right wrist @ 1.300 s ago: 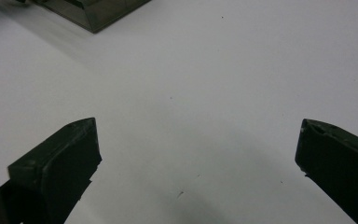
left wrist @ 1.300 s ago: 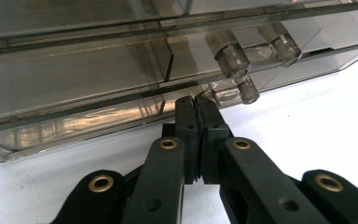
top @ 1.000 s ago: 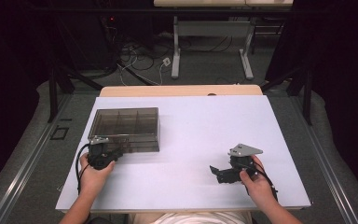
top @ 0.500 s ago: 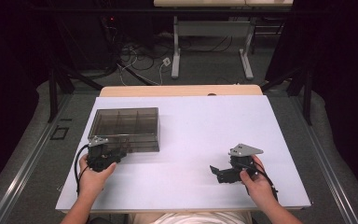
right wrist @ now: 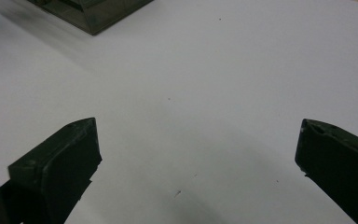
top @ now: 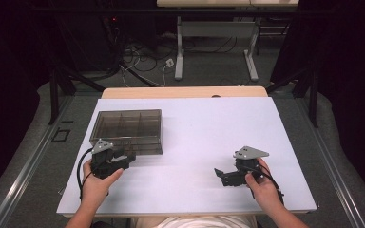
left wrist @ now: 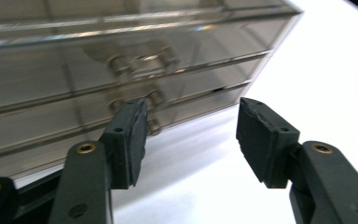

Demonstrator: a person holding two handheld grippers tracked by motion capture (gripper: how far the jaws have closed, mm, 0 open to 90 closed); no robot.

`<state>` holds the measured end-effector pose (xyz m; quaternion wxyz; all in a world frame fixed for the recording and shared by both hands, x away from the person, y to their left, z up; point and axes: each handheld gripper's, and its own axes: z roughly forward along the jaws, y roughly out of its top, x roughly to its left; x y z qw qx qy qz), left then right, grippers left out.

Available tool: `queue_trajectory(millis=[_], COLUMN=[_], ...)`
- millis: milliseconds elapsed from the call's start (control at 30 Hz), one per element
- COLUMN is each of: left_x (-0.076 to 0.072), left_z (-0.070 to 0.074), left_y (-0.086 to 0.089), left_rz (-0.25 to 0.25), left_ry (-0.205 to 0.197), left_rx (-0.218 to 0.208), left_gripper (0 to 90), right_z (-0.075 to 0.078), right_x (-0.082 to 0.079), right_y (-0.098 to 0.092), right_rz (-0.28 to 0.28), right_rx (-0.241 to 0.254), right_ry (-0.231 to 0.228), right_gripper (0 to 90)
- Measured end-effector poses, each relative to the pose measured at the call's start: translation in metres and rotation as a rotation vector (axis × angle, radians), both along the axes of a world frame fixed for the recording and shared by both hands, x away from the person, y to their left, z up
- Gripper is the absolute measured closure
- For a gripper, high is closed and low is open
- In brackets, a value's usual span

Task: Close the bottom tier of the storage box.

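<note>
A smoky clear plastic compartment box [top: 128, 127] with its lid down sits on the left of the white table [top: 199, 128]. My left gripper [top: 127, 159] hovers at the box's near front edge, pointing right along it. In the left gripper view its jaws [left wrist: 191, 122] have just been opening and stand apart with only bare table between them. The left pad [left wrist: 131, 135] is close by a small clasp on the box wall [left wrist: 140, 60]. My right gripper [top: 221, 175] rests low at the right, jaws [right wrist: 198, 135] spread wide over bare table, open and holding nothing.
The box's corner [right wrist: 93, 11] shows far off in the right gripper view. A wooden strip [top: 185, 91] borders the table's far edge. Behind it are desk legs [top: 178, 52] and cables [top: 142, 52] on the floor. Metal rails run along both sides.
The left gripper's jaws have spread apart beside the box front and the hand has lifted slightly. The right hand and gripper have kept still.
</note>
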<state>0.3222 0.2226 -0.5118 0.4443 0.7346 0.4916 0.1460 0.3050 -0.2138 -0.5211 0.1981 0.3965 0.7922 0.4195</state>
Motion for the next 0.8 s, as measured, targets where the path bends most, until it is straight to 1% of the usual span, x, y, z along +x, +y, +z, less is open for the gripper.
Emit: queue_trajectory(millis=[167, 267, 300, 333, 400, 500, 567, 600, 700, 733, 767, 800], left_x=[-0.005, -0.008, -0.009, -0.01, -0.013, -0.015, -0.016, -0.017, -0.019, -0.019, -0.019, -0.019], left_z=[0.005, 0.008, 0.008, 0.009, 0.01, 0.012, 0.012, 0.012, 0.012, 0.012, 0.012, 0.013], left_y=[-0.012, -0.02, -0.023, -0.026, -0.031, -0.038, -0.042, -0.044, -0.048, -0.048, -0.049, -0.048], left_rz=[-0.037, -0.065, -0.07, -0.079, -0.087, -0.111, -0.123, -0.129, -0.138, -0.142, -0.144, -0.15], left_ry=[-0.036, -0.038, -0.035, -0.034, -0.043, -0.051, -0.054, -0.058, -0.077, -0.085, -0.092, -0.096], left_rx=[-0.008, -0.017, -0.035, -0.041, -0.036, -0.045, -0.05, -0.05, -0.04, -0.036, -0.049, -0.052], left_gripper=[34.5, 33.6, 33.8, 34.1, 33.6, 32.4, 25.8, 24.1, 15.3, 14.8, 12.8, 8.7], right_z=[0.0, 0.0, 0.0, 0.0, 0.0, 0.0, 0.0, 0.0, 0.001, 0.001, 0.001, 0.001], right_x=[0.0, 0.0, 0.0, 0.0, -0.001, -0.001, -0.001, -0.001, -0.002, -0.002, -0.002, -0.001], right_y=[-0.001, -0.001, -0.001, 0.0, 0.0, -0.001, -0.001, -0.001, -0.001, -0.001, -0.001, -0.002], right_rz=[-0.005, -0.003, 0.002, -0.004, -0.001, 0.001, -0.003, -0.003, -0.002, -0.005, -0.004, -0.003], right_rx=[-0.002, -0.004, -0.003, -0.001, -0.002, -0.003, -0.002, -0.001, -0.004, -0.001, -0.002, -0.002], right_ry=[-0.002, -0.002, -0.003, 0.001, 0.001, 0.004, -0.002, -0.002, 0.002, -0.003, -0.005, -0.008], right_gripper=[0.0, 0.0, 0.0, 0.0, 0.0, 0.0, 0.0, 0.0, 0.0, 0.0, 0.0, 0.0])
